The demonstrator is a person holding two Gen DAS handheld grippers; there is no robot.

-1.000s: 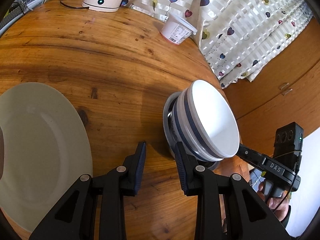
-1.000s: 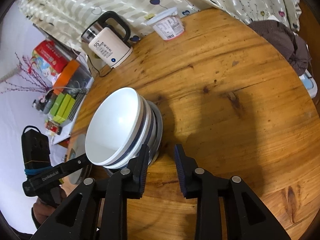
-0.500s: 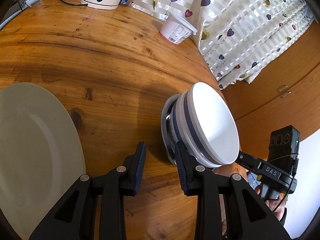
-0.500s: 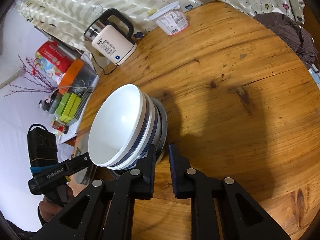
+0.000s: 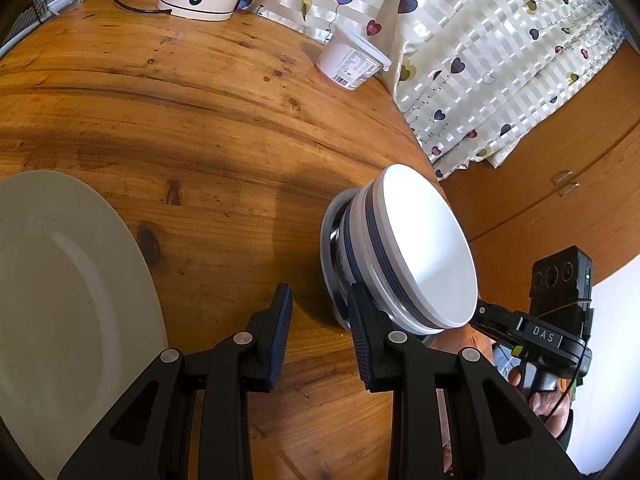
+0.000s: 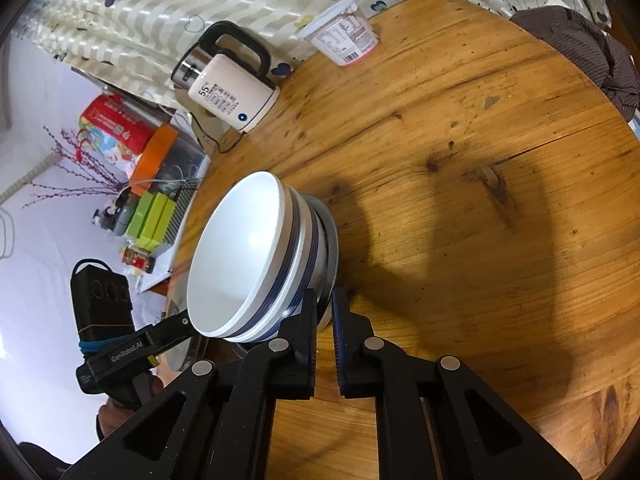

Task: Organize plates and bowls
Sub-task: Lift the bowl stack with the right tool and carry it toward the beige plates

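Observation:
A stack of white bowls with dark blue bands [image 5: 404, 252] sits on a small metal plate [image 5: 329, 256] near the table edge; it also shows in the right wrist view [image 6: 256, 256]. A large white plate [image 5: 60, 304] lies at the left. My left gripper [image 5: 320, 312] is open and empty, its right finger beside the stack. My right gripper [image 6: 325, 316] has its jaws nearly closed on the rim of the metal plate [image 6: 330, 252] under the bowls.
A round wooden table [image 5: 200, 120] carries a white electric kettle [image 6: 230, 96] with a cord and a white lidded tub [image 6: 344, 38] at the back. A heart-patterned curtain [image 5: 500, 60] hangs behind. Dark cloth [image 6: 588, 52] lies at the far right edge.
My right gripper's jaws have closed from open to a narrow gap at the metal plate's rim. My left gripper stayed open and shifted slightly.

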